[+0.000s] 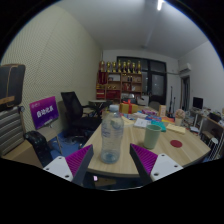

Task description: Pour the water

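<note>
A clear plastic water bottle (pixel 111 138) stands upright near the front edge of a long wooden table (pixel 150 160). My gripper (pixel 112 162) is open, with its magenta pads (pixel 82 159) spread wide to either side. The bottle's base sits between the fingertips and just ahead of them, with a gap on each side. A teal cup (pixel 154 134) stands on the table a little beyond the bottle, on the right finger's side.
Cups, bottles and boxes crowd the far half of the table (pixel 135 108). A red round coaster (pixel 176 144) lies past the teal cup. Black office chairs (pixel 72 110) stand left of the table. A shelf with bottles (pixel 122 72) lines the back wall.
</note>
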A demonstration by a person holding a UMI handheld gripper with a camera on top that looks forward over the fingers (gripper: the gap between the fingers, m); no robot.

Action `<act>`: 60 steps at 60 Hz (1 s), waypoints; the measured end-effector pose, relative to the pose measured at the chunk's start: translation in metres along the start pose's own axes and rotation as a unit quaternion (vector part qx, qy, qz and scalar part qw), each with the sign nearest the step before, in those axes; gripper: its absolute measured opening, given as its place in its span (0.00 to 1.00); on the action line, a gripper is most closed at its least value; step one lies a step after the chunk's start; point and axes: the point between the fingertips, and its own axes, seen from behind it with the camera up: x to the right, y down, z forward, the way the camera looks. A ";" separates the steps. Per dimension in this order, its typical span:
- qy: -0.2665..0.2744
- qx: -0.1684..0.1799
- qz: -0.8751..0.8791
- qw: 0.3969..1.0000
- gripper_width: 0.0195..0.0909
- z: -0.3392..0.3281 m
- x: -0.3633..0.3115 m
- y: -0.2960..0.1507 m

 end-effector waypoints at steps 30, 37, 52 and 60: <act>0.056 0.040 -0.026 0.997 0.53 0.166 -0.003 -0.013; 0.043 0.027 -0.017 0.999 0.42 0.170 -0.010 -0.011; -0.077 -0.008 0.107 0.991 0.34 0.183 -0.024 -0.055; -0.126 -0.001 0.366 0.922 0.34 0.186 0.011 -0.120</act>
